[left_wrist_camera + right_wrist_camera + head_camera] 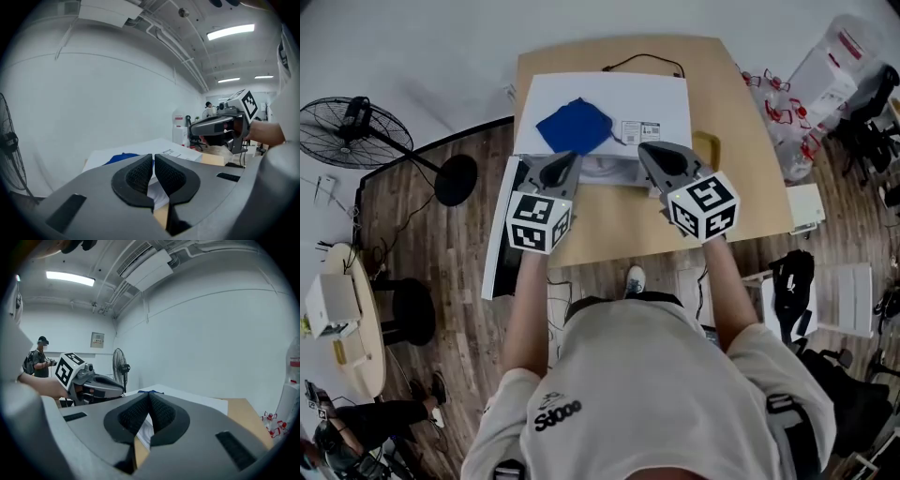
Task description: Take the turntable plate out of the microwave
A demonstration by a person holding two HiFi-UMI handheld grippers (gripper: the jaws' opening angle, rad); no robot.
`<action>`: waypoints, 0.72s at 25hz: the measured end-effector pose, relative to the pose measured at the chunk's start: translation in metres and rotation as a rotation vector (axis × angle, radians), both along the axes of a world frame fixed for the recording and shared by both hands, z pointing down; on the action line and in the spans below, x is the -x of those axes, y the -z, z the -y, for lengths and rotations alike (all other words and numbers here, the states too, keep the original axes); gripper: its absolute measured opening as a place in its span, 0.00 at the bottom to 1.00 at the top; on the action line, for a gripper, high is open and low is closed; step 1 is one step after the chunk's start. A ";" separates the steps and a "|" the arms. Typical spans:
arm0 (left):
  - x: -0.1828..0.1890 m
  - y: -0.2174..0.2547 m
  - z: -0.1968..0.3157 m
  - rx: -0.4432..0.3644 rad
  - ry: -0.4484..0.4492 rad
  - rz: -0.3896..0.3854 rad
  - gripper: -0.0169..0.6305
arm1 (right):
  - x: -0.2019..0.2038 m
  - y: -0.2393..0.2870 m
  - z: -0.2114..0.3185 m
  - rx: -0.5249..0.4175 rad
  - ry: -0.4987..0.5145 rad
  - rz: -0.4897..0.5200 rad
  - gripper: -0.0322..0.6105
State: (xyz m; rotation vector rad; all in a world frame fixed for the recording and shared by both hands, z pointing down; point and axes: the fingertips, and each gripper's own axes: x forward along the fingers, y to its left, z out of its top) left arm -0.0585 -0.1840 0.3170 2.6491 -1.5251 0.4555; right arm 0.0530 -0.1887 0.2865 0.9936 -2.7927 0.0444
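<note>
A white microwave (pixel 609 94) stands on a wooden table (pixel 741 187), and its door (pixel 500 230) is swung open to the left. A blue cloth (pixel 574 125) lies on its top. Both grippers are at the front of the opening, which shows pale between them, and I cannot make out the turntable plate there. My left gripper (pixel 574 157) is shut, and nothing shows between its pads (pixel 140 174). The right gripper (pixel 642 148) is shut too, with nothing between its pads (pixel 161 413). Each gripper view shows the other gripper beside it.
A black floor fan (pixel 352 131) stands at the left, beyond the open door. Red-printed plastic bags (pixel 778 112) hang off the table's right side. A round side table (pixel 347 319) is at lower left. Chairs and bags crowd the right. A person (pixel 40 363) stands far off.
</note>
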 end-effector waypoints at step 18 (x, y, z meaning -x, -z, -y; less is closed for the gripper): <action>0.015 -0.183 0.014 0.398 -0.080 -0.037 0.20 | 0.052 -0.145 0.007 0.248 -0.067 -0.017 0.06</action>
